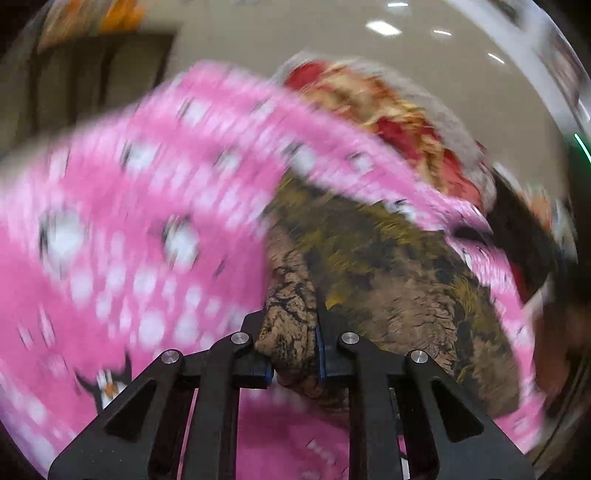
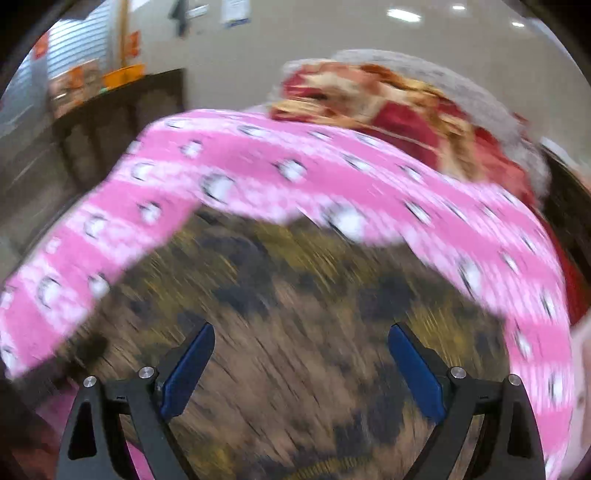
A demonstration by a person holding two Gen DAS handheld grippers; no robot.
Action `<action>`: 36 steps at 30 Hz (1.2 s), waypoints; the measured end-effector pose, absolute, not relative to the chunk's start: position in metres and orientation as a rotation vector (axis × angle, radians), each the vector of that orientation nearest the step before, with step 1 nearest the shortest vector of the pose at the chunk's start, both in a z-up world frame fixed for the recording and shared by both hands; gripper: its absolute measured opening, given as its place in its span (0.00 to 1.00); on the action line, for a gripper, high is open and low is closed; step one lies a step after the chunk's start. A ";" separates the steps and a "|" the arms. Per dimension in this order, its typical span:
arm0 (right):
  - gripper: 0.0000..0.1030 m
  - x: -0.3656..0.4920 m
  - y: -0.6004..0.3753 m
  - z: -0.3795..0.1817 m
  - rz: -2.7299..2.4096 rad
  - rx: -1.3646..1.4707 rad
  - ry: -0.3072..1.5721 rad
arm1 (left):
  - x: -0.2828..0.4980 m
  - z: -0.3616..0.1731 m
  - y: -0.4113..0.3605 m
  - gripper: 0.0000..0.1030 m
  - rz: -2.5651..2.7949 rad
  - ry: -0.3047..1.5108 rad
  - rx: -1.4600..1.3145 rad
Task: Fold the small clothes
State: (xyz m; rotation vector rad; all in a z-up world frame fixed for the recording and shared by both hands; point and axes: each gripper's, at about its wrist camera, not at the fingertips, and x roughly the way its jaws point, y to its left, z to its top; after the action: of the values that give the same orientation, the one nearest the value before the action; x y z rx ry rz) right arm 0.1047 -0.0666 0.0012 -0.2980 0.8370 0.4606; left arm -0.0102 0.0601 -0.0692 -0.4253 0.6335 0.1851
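Observation:
A brown, black and olive patterned garment (image 1: 388,258) lies over a pink cloth with white penguin spots (image 1: 122,221). My left gripper (image 1: 291,325) is shut on a bunched fold of the patterned garment, which stands up between the blue pads. In the right wrist view the same patterned garment (image 2: 295,314) fills the lower middle, blurred by motion. My right gripper (image 2: 301,354) hangs above it with its blue pads wide apart and nothing between them. The pink penguin cloth (image 2: 295,177) arcs around the garment's far side.
A heap of red, gold and grey clothes (image 1: 399,114) lies beyond the pink cloth, and shows as the red and gold pile (image 2: 399,107) at the upper right. A dark cabinet (image 2: 122,110) stands at the left. Beige floor (image 2: 332,33) lies behind.

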 end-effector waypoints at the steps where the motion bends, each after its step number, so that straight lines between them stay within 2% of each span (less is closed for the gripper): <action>1: 0.92 0.120 -0.053 0.012 0.525 -0.293 0.871 | -0.010 -0.060 0.049 0.14 0.167 0.590 -0.363; 5: 0.92 0.177 -0.011 0.022 0.707 -0.174 1.099 | -0.003 -0.035 0.015 0.14 0.047 0.500 -0.231; 10: 0.92 0.216 0.035 0.019 0.807 -0.159 1.258 | 0.006 -0.023 -0.003 0.14 -0.073 0.470 -0.196; 15: 0.91 0.222 0.067 0.006 0.795 -0.313 1.311 | 0.006 -0.021 -0.004 0.14 -0.114 0.456 -0.180; 17: 0.84 0.222 0.080 -0.001 0.774 -0.377 1.334 | 0.001 -0.024 0.006 0.14 -0.095 0.472 -0.197; 20: 0.82 0.221 0.092 -0.008 0.794 -0.372 1.359 | -0.021 -0.034 0.039 0.14 -0.023 0.511 -0.263; 23: 0.82 0.214 0.099 -0.009 0.815 -0.360 1.344 | -0.047 -0.047 0.081 0.14 0.072 0.572 -0.402; 26: 0.83 0.203 0.102 -0.019 0.790 -0.365 1.343 | -0.056 -0.067 0.121 0.25 0.157 0.645 -0.556; 28: 0.83 0.195 0.104 -0.031 0.794 -0.373 1.354 | -0.052 -0.082 0.138 0.25 0.126 0.709 -0.668; 32: 0.82 0.166 0.095 -0.037 0.784 -0.399 1.352 | -0.062 -0.087 0.143 0.25 0.084 0.730 -0.700; 36: 0.82 0.073 0.075 -0.009 0.977 -0.596 1.089 | -0.077 -0.095 0.145 0.25 0.099 0.760 -0.737</action>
State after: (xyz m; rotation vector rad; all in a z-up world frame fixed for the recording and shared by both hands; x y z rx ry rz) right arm 0.0735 0.0748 -0.0086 -0.5955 1.0886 0.9766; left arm -0.0765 0.1451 -0.0950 -0.7373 0.7598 0.0988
